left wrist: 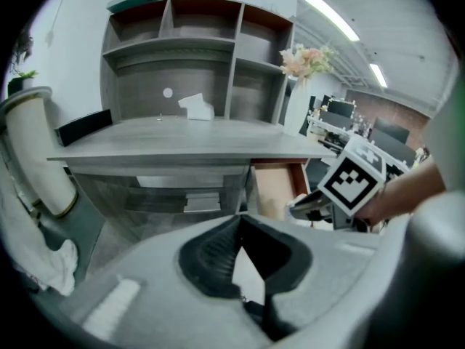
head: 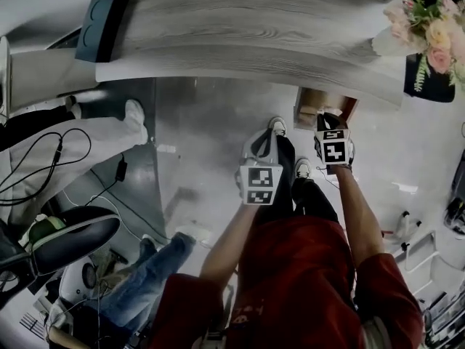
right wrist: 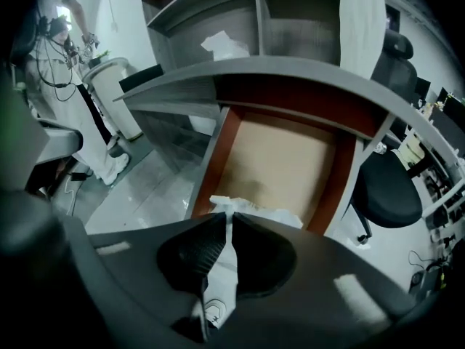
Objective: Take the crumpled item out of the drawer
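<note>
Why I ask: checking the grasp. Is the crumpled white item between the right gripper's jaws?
Yes, the right gripper is shut on the crumpled white item, with the open drawer beyond it.

- left hand-held gripper [left wrist: 240,221]: jaw tips together, nothing between them
- grey desk [left wrist: 182,142] ahead, shelf hutch [left wrist: 196,49] on top
- white crumpled paper [left wrist: 196,108] on the desk top
- drawer [left wrist: 278,189] open under desk's right end
- right hand-held gripper [left wrist: 299,207] just beside drawer
- flowers [left wrist: 306,59] right of hutch
</note>
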Tool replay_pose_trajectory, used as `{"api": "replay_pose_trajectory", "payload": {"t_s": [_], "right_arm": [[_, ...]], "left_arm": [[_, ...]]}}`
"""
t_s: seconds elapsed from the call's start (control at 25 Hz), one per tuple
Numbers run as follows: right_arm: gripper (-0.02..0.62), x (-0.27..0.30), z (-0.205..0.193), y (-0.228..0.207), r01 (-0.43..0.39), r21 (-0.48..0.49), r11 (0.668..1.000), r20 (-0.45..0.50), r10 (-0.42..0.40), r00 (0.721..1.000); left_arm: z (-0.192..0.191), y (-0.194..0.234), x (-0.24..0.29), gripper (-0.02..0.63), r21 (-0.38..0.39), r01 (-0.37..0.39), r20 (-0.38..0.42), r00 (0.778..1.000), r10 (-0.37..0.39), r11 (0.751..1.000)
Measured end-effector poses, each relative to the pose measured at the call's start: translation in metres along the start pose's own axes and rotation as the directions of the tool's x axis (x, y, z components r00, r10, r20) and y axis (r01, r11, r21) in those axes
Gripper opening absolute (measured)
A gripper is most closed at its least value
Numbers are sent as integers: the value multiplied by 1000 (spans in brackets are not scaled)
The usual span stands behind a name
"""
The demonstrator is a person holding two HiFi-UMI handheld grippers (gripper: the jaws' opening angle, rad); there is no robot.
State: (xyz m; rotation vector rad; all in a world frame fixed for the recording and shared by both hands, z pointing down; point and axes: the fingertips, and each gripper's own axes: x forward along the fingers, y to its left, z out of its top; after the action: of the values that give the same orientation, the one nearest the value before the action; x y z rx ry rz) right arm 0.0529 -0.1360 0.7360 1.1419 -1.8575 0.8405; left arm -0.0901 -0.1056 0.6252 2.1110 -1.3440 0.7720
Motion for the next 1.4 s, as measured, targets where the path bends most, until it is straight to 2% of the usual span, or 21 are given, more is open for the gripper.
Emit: {"api": "replay_pose_trajectory", "payload": {"t_s": [0.36, 0.84, 1.12, 1.4], "right_arm": [[25, -70, -10, 4, -30, 6, 1000, 48, 29, 998], [25, -155, -16, -7, -42, 25, 999, 122, 39, 992], [25, -205, 3, -4, -51, 35, 998, 223, 42, 974], [25, -244, 35, -5, -34, 7, 999, 323, 30, 946]], "left_arm": [[23, -33, -39, -3, -2, -28, 50, 998, 28, 1000], [45, -52, -81, -3, -5, -74, 117, 990, 74, 997], [50, -51, -104, -3, -24, -97, 140, 985, 100, 995], [81, -57, -117, -3, 6, -96, 208, 974, 93, 995]]}}
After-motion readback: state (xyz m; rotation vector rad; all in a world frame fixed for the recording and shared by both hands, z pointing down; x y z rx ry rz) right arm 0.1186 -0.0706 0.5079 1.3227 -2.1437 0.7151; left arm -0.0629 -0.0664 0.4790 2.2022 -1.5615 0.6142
